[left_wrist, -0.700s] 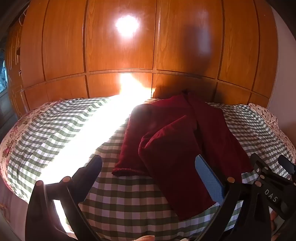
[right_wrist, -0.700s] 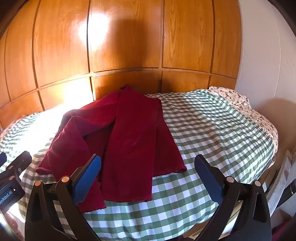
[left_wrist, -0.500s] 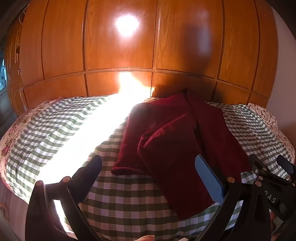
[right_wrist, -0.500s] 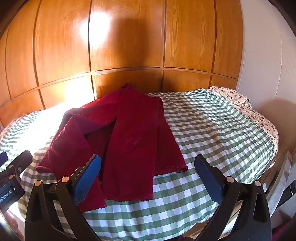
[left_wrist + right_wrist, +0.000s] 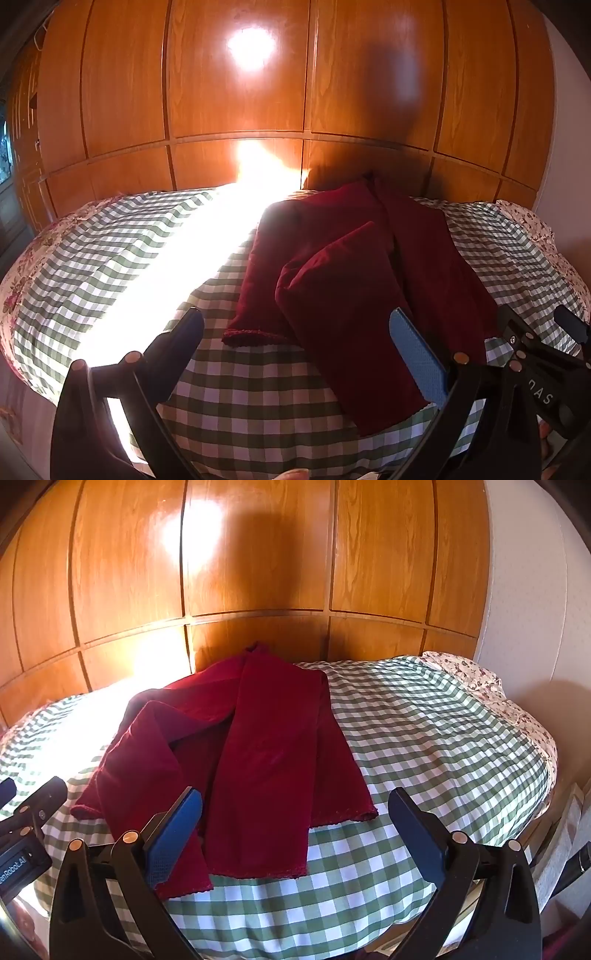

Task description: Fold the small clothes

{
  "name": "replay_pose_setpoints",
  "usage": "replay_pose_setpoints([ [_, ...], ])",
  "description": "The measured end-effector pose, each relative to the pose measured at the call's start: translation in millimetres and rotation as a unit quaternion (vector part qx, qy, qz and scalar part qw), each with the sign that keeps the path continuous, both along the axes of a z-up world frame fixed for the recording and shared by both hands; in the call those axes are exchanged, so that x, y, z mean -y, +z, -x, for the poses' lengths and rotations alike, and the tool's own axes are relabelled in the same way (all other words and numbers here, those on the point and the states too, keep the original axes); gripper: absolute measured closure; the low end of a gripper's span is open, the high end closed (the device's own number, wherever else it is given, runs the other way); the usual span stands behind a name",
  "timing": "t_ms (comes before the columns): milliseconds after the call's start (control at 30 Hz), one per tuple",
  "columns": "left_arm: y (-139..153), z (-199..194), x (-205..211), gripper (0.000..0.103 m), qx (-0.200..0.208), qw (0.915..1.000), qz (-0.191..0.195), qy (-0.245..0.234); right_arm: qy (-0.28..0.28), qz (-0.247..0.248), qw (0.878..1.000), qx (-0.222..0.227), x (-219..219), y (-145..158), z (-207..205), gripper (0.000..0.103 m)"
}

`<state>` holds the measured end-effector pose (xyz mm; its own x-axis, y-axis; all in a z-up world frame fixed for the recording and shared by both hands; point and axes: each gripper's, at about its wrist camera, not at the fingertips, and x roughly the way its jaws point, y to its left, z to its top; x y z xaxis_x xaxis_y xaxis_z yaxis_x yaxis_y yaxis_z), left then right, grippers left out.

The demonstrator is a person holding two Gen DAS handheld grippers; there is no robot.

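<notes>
A dark red velvet garment point(image 5: 354, 273) lies crumpled and partly folded over itself on a green-and-white checked bedcover point(image 5: 258, 398). In the right wrist view the same garment point(image 5: 266, 760) spreads from the headboard toward the near edge, its hems point(image 5: 258, 873) lying closest. My left gripper point(image 5: 295, 354) hovers open above the bed's near side, with nothing between its blue pads. My right gripper point(image 5: 295, 830) is also open and empty, above the garment's lower hems. The other tool shows at the right edge point(image 5: 543, 373) of the left view and at the left edge point(image 5: 26, 830) of the right view.
A glossy wooden panelled wall point(image 5: 295, 92) rises behind the bed. A bright sunlit strip point(image 5: 166, 280) washes out the cover on the left. A floral sheet edge point(image 5: 491, 686) and a white wall point(image 5: 528, 590) lie to the right, with clutter beside the bed point(image 5: 569, 853).
Both views have shifted slightly, with the bed and garment sitting a little lower and farther in the frames. Both grippers stay open and the garment has not moved.
</notes>
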<state>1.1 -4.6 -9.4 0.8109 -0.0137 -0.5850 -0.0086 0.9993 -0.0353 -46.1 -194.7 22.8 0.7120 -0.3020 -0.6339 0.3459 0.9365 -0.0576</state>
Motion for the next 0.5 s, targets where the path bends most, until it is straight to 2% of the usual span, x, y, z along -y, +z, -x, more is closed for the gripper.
replay_pose_setpoints([
  [500,-5.7,-5.0,-1.6,0.003,-0.015,0.9999,-0.002,-0.002,-0.001,-0.007,1.0,-0.015,2.8,-6.1,-4.3,0.003],
])
